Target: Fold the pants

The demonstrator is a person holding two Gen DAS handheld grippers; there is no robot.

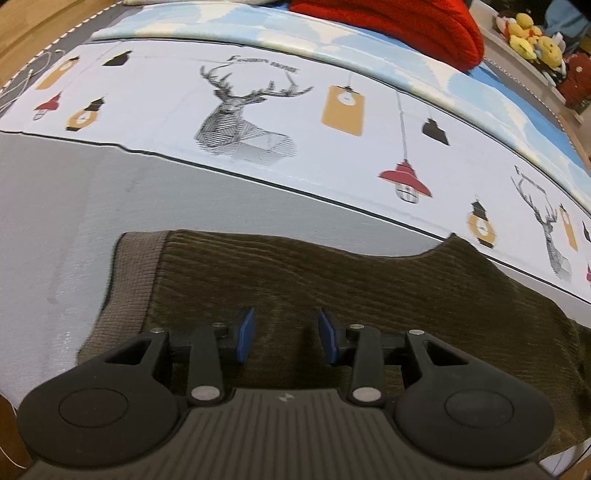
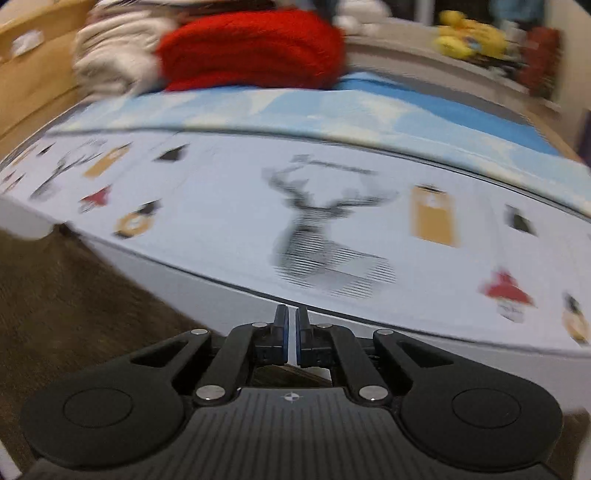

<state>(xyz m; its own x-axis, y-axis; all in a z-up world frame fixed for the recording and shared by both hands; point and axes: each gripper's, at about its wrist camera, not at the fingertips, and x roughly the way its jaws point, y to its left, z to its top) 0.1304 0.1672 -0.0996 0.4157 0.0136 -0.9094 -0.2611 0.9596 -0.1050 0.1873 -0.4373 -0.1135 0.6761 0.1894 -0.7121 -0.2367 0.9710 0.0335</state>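
Dark olive-brown corduroy pants [image 1: 332, 280] lie flat on a grey mat, with their lighter ribbed waistband [image 1: 125, 288] at the left end. My left gripper [image 1: 286, 334] is open and empty, its blue pads apart just above the pants near the waistband. In the blurred right wrist view the pants [image 2: 74, 302] fill the lower left. My right gripper [image 2: 291, 332] is nearly closed, with a thin gap between the pads and nothing visible in it. It hovers over the pants' far edge.
A white cloth printed with deer and lanterns [image 1: 258, 110] lies beyond the grey mat [image 1: 48, 221]. A blue-and-white sheet [image 1: 332, 48] lies behind it. A red knit garment [image 1: 406, 29], cream clothes [image 2: 110, 62] and yellow plush toys [image 1: 528, 33] sit at the back.
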